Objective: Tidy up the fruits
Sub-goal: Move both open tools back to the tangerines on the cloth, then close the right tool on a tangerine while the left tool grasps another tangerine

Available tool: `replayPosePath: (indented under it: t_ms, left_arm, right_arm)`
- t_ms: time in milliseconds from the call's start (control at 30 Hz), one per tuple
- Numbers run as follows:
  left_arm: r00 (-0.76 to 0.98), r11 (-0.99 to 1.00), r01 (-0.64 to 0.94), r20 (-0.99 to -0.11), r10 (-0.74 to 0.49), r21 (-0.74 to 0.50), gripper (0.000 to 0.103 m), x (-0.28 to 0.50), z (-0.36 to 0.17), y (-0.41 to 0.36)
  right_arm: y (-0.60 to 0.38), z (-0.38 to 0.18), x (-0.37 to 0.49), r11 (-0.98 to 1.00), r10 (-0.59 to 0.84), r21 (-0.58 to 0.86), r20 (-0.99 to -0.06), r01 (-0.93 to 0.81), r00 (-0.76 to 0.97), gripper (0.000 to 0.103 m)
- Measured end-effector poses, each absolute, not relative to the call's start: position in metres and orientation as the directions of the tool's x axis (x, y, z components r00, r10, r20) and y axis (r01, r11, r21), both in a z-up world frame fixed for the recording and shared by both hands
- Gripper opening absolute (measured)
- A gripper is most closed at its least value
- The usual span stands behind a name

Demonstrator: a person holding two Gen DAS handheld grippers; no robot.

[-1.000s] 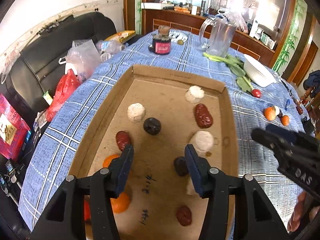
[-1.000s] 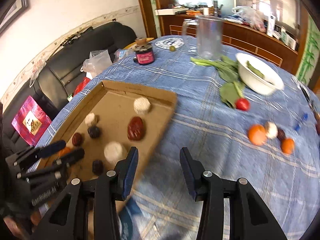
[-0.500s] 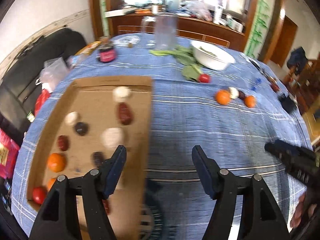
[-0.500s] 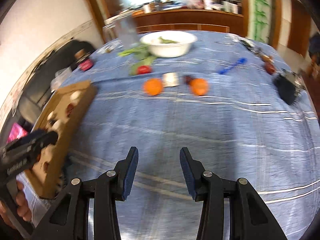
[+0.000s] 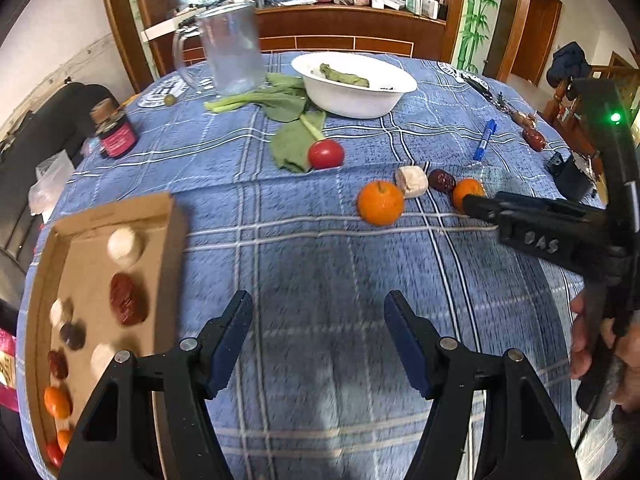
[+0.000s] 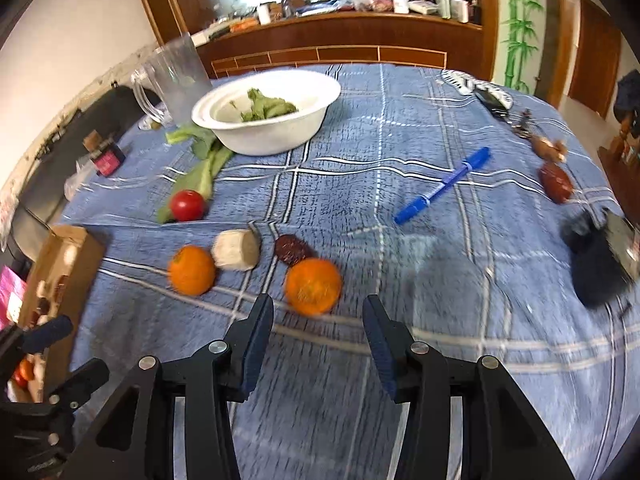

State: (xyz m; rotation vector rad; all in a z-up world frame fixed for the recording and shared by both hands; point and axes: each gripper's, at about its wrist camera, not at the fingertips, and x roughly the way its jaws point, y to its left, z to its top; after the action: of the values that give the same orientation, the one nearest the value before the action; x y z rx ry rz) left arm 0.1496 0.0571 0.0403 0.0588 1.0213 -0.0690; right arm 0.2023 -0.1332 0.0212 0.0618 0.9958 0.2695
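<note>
Loose on the blue checked cloth lie two oranges (image 6: 313, 286) (image 6: 191, 270), a white chunk (image 6: 236, 249), a dark red date (image 6: 292, 249) and a tomato (image 6: 187, 205). My right gripper (image 6: 318, 312) hovers just short of the nearer orange. Its jaws are opening and nothing is pressed between them. My left gripper (image 5: 318, 312) is open over bare cloth, with the other orange (image 5: 380, 203) well ahead. A cardboard tray (image 5: 168, 216) at the left holds several fruits. In the left wrist view the right gripper (image 5: 476, 204) reaches in beside the second orange (image 5: 468, 190).
A white bowl (image 5: 352, 88) with greens, a glass jug (image 5: 232, 52) and leafy stalks (image 5: 280, 100) stand at the back. There is a blue pen (image 6: 442, 186), another date (image 6: 555, 182) and a black object (image 6: 596, 264) at the right. A small jar (image 5: 114, 130) stands far left.
Both grippers have swung right, away from the cardboard tray and across the cloth toward the loose fruits. The left jaws have widened; the right jaws are slightly wider.
</note>
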Motion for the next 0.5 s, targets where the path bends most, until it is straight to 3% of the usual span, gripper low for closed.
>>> replayPosePath:
  t_ms: [67, 133, 433, 500]
  left_arm:
    - [0.507, 0.996, 0.087, -0.861, -0.043, 0.001, 0.067, 0.161, 0.036, 0.054]
    - [0.497, 0.996, 0.090, -0.866, -0.053, -0.009, 0.067, 0.174, 0.032, 0.049]
    - [0.474, 0.989, 0.145, -0.876, -0.086, -0.019, 0.066, 0.223, 0.011, 0.019]
    - [0.474, 0.990, 0.136, -0.875, -0.093, -0.031, 0.045, 0.231, 0.007, 0.018]
  right_arm:
    - [-0.131, 0.015, 0.210, 0.958, 0.273, 0.185, -0.817, -0.219, 0.508, 0.050]
    - [-0.130, 0.012, 0.213, 0.958, 0.265, 0.163, -0.816, -0.234, 0.514, 0.032]
    - [-0.158, 0.013, 0.199, 0.948, 0.314, 0.228, -0.793, -0.223, 0.522, 0.032]
    - [-0.163, 0.012, 0.196, 0.946, 0.320, 0.240, -0.791, -0.217, 0.522, 0.032]
